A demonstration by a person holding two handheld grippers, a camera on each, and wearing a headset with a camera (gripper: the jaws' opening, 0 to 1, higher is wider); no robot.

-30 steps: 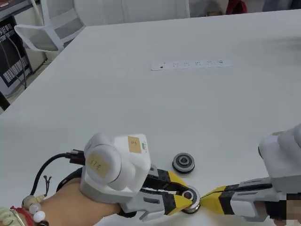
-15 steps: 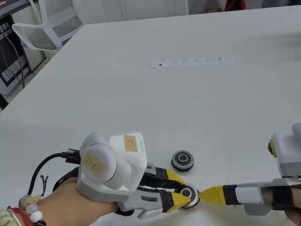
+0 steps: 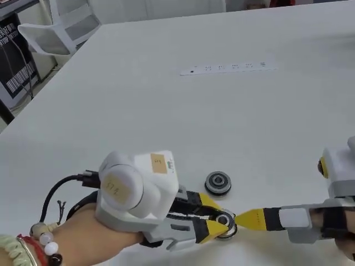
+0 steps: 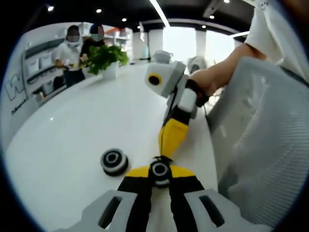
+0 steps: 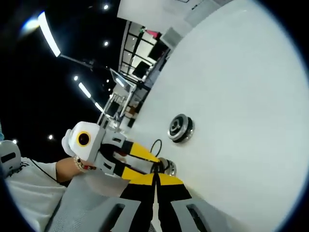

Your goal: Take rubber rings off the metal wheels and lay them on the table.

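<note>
Pinching the wheel, left gripper steadies it; right gripper, tips pressed together, sits at the rim. Rubber ring is probably stretchy, so grab its edge.

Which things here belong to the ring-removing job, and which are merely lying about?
Job: small metal wheel clamped in the left gripper; second metal wheel wearing a black rubber ring; right gripper, tips at the clamped wheel.
Lying about: long white power strip; green potted plant; white chair.
</note>
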